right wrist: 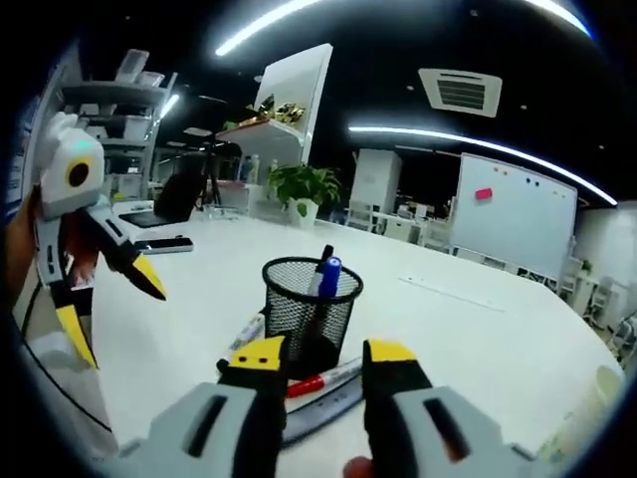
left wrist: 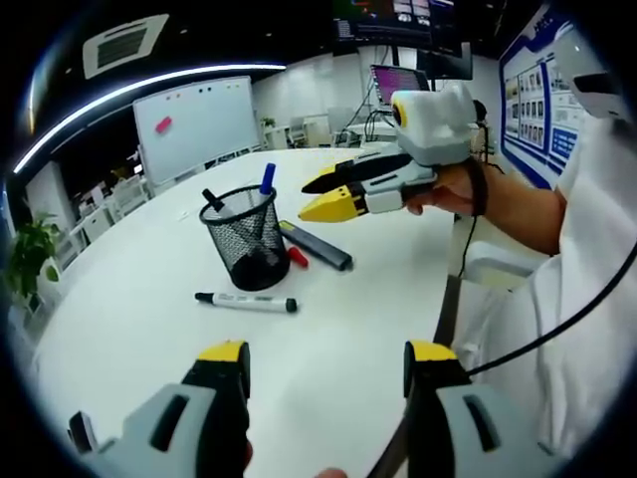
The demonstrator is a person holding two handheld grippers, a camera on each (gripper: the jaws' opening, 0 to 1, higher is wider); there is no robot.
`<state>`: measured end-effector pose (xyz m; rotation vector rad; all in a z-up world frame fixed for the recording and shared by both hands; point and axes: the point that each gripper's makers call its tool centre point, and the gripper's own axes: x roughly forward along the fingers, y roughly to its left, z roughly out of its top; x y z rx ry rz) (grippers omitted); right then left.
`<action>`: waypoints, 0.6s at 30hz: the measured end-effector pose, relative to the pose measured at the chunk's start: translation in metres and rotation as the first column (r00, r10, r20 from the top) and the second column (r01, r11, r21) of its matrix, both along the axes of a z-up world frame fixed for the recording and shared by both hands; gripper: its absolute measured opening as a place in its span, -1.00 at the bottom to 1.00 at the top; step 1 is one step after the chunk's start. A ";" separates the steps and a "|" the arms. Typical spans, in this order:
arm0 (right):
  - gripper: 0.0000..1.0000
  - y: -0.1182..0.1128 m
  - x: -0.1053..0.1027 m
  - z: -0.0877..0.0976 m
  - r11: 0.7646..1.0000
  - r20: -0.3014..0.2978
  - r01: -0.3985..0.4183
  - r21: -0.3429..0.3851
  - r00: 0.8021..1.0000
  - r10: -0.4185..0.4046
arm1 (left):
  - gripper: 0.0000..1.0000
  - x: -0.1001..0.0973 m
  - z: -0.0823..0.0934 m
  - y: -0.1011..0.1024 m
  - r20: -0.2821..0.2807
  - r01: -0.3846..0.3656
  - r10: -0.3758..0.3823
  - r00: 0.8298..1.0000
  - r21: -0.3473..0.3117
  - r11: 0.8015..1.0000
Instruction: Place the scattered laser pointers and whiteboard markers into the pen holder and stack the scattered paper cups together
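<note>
Left gripper view gives me my left gripper point(left wrist: 323, 360) low over the white table point(left wrist: 149, 329), jaws spread apart with nothing between them, and the black mesh pen holder point(left wrist: 244, 239) as my landmark. Standing in the holder I see a blue-capped marker point(left wrist: 267, 179) and a black-capped one point(left wrist: 213, 199). On the table just in front of the holder, on my side, lies a whiteboard marker point(left wrist: 245, 301) with a white barrel and black caps; there is print on the barrel, but it is too small for me to read. To the right of the holder, touching its base, lie a red-tipped pen point(left wrist: 297, 256) and a long dark grey laser pointer point(left wrist: 317, 245). Above and to the right of the holder, off the table, my right gripper point(left wrist: 328, 194) hangs in a hand, its yellow-tipped jaws parted and empty. Right gripper view has that gripper point(right wrist: 317, 357) close to the holder point(right wrist: 311, 309), jaws released, the blue marker point(right wrist: 328, 275) upright inside. A white marker point(right wrist: 247, 332) lies against the holder's left side, and a red-and-white pen point(right wrist: 323, 378) and the grey pointer point(right wrist: 323, 406) lie on the near side of it. Well left of the holder, the left gripper point(right wrist: 109, 309) hangs unclenched. A whiteboard point(right wrist: 513, 214) far behind the holder carries a pink magnet; I can read no writing on it.
</note>
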<state>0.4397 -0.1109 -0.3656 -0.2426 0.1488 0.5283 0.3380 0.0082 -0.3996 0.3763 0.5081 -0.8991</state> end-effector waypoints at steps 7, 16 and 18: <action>-0.40 0.002 -0.004 -0.012 1.000 -0.028 0.025 -0.007 0.999 -0.025 | 0.27 0.000 0.000 0.001 0.000 -0.004 0.004 1.000 -0.002 1.000; -0.38 0.002 -0.004 -0.015 0.999 -0.031 0.043 -0.007 0.999 -0.044 | 0.27 -0.001 0.000 0.002 0.001 -0.011 0.011 1.000 -0.006 1.000; -0.38 0.002 -0.005 -0.019 0.999 -0.038 0.049 -0.009 0.998 -0.049 | 0.27 -0.001 0.001 0.003 0.001 -0.013 0.013 1.000 -0.009 1.000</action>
